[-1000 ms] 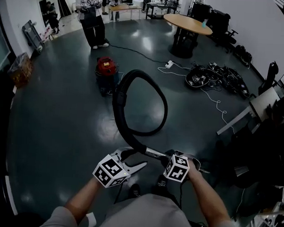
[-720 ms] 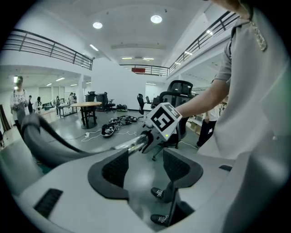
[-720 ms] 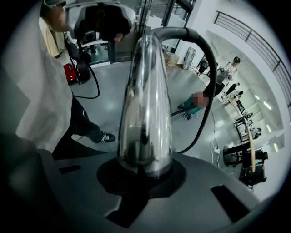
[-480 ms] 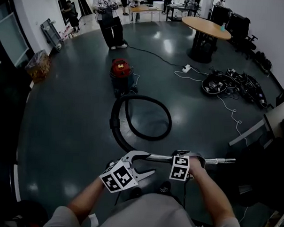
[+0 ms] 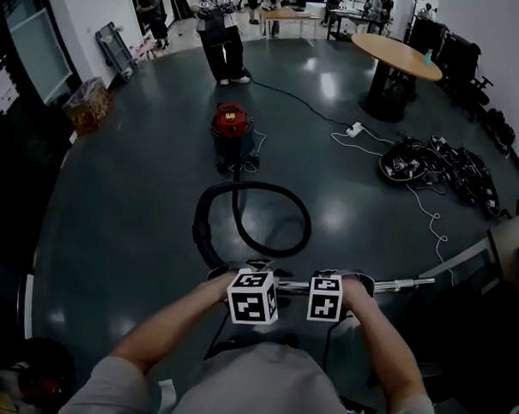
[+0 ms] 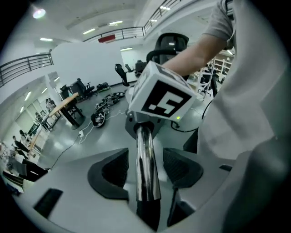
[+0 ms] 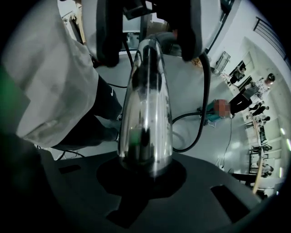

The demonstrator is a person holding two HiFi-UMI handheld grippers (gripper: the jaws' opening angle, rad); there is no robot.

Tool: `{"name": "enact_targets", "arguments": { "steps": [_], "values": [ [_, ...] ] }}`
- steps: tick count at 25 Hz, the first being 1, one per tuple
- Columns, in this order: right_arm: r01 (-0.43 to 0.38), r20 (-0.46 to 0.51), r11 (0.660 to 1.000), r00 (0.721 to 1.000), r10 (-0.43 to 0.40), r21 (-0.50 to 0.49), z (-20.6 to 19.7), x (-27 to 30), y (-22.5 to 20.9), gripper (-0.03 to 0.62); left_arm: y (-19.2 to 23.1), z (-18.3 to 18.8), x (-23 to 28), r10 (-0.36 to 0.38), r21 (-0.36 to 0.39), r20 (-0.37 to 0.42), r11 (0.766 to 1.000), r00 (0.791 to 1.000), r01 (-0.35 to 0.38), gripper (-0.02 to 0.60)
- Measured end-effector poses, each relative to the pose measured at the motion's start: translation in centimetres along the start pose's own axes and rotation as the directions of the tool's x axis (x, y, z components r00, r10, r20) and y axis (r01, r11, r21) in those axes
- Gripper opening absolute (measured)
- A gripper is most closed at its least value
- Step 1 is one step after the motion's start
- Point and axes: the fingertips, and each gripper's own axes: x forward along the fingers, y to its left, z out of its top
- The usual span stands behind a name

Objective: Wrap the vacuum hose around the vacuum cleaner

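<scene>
Clamped with the right hand-held gripper (image 7: 145,169) on the chrome wand (image 5: 395,286), jaws just now closed tighter around it. Straddling the same wand with the left hand-held gripper (image 6: 145,170), pads released and clear of it. Beyond, looped on the floor (image 5: 131,196): black vacuum hose (image 5: 252,186), running to the red vacuum cleaner (image 5: 232,128), not wrapped around it.

Dim, fisheye-warped, dark vignetted edges

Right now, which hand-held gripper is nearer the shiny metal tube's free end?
Right. The right hand-held gripper clamps the tube toward that end; the left hand-held gripper straddles it by the black hose.
</scene>
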Motion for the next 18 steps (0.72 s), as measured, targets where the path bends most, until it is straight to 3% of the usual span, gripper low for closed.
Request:
{"name": "enact_targets", "arguments": {
  "steps": [3, 9, 11, 12, 13, 18],
  "values": [
    [-0.037, 0.002, 0.999, 0.999, 0.037, -0.011, -0.7, -0.7, -0.1, 0.051, 0.5, -0.5, 2.5, -0.019, 0.019, -0.097, 1.000, 0.995, 0.021, 0.244],
    [-0.068, -0.012, 0.997, 0.998, 0.067, -0.029, -0.5, -1.3, -0.5, 0.051, 0.3, -0.8, 5.9, -0.099, -0.029, -0.158, 0.995, 0.982, 0.095, 0.244],
    [-0.076, -0.040, 0.997, 0.996, 0.075, -0.032, -0.5, -1.2, -0.6, 0.051, 0.2, -1.3, 6.3, -0.140, -0.044, -0.161, 0.990, 0.977, 0.135, 0.233],
    [-0.089, -0.050, 0.996, 0.995, 0.087, -0.028, -0.6, -1.1, -0.6, 0.051, 0.2, -1.4, 6.3, -0.156, -0.055, -0.154, 0.987, 0.976, 0.149, 0.172],
    [-0.105, -0.057, 0.994, 0.993, 0.103, -0.021, -0.6, -0.9, -0.5, 0.051, 0.2, -1.6, 6.4, -0.165, -0.062, -0.145, 0.986, 0.976, 0.157, 0.150],
    [-0.111, -0.092, 0.994, 0.990, 0.111, 0.013, -0.5, -0.1, -2.0, 0.051, 2.0, -2.5, 6.7, -0.159, -0.040, -0.119, 0.987, 0.980, 0.155, 0.144]
  ]
}}
